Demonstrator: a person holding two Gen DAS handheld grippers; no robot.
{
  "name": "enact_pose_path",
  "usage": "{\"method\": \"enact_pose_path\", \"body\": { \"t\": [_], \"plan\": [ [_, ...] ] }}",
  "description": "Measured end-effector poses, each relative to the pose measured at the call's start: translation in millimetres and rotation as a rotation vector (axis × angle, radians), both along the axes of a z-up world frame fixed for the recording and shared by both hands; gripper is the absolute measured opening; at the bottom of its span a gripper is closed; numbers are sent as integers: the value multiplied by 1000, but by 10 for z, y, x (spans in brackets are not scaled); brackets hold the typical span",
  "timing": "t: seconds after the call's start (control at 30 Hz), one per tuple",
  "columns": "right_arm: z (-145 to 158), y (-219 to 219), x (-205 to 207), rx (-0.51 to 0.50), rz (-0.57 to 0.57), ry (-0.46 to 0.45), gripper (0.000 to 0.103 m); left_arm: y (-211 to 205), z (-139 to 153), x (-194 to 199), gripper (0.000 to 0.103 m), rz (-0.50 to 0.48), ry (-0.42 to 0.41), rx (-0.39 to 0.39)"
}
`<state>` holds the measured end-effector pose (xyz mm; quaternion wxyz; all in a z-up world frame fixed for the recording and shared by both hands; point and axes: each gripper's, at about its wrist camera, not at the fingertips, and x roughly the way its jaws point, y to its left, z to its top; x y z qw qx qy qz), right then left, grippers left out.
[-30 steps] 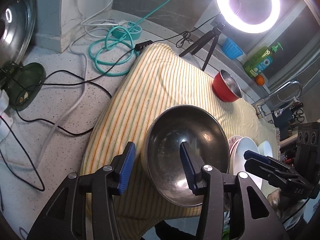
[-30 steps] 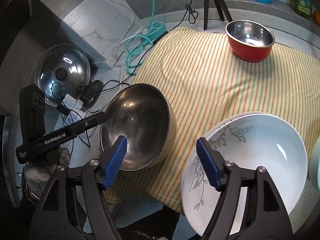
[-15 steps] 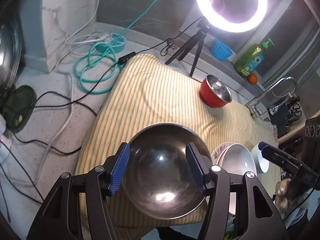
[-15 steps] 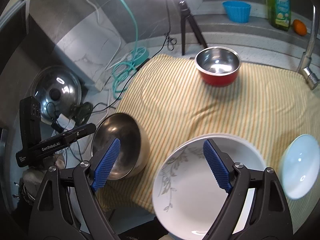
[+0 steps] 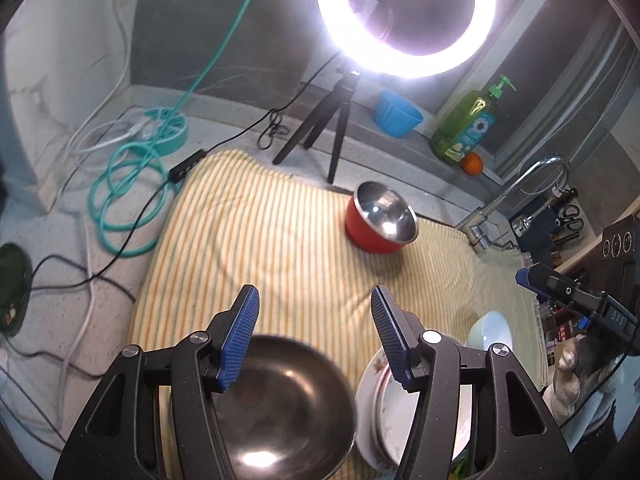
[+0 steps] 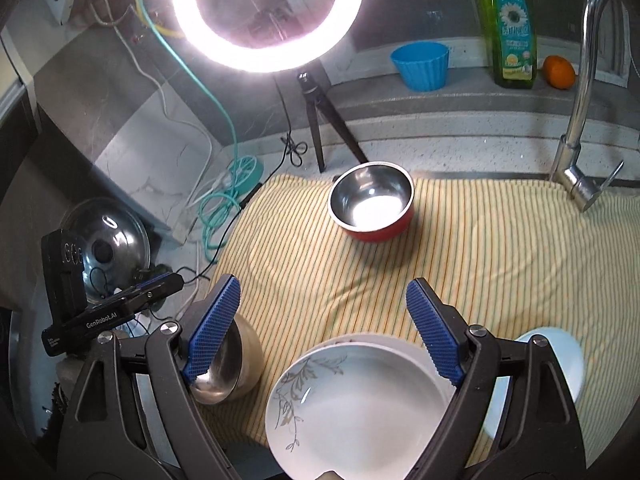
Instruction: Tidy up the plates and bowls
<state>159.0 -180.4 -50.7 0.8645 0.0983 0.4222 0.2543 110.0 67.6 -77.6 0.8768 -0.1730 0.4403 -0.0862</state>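
Steel bowl (image 5: 280, 408) below left gripper (image 5: 314, 336)

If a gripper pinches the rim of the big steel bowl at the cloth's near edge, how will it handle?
The big steel bowl looks polished, so the pads may slip. Its rounded underside, visible beside the leaf-pattern plate, suggests it may rock or tip. It probably feels light, being thin-walled.

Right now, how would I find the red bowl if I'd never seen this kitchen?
Find the big glowing ring light. Below its tripod lies a yellow striped cloth, and the red bowl stands alone at the cloth's far edge. It is the only bowl red outside and shiny steel inside; the others are plain steel or white.
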Motion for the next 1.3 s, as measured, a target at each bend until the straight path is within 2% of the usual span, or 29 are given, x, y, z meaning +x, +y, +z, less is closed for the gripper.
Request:
{"method": "enact_pose_path", "body": {
  "t": [0.17, 0.3, 0.37, 0.43, 0.5, 0.6, 0.73, 0.8, 0.9, 1.17, 1.3],
  "plan": [
    [1, -94, 228, 7, -20, -3, 87, -169, 55, 301, 57, -43, -11, -21],
    [-142, -157, 466, 28, -40, 34, 87, -298, 7, 559, 57, -81, 10, -40],
    [-243, -198, 585, 46, -51, 66, 83, -348, -33, 670, 55, -88, 21, -48],
    [-373, -230, 733, 68, -58, 115, 72, -413, -89, 786, 55, -93, 28, -50],
    [-466, -238, 843, 76, -64, 142, 69, -480, -135, 884, 53, -95, 43, -53],
    [-570, -237, 992, 78, -65, 165, 67, -561, -221, 1034, 47, -108, 67, -54],
    [-680, -224, 1153, 78, -55, 190, 54, -622, -318, 1192, 39, -126, 84, -40],
    [-739, -218, 1218, 74, -55, 198, 53, -644, -361, 1271, 37, -131, 92, -34],
    [-826, -191, 1331, 75, -52, 217, 45, -659, -440, 1391, 33, -136, 108, -29],
    [-999, -130, 1535, 63, -60, 249, 36, -731, -626, 1659, 29, -150, 148, -7],
    [-1071, -137, 1586, 69, -64, 265, 36, -749, -710, 1735, 26, -152, 169, -10]
  ]
}}
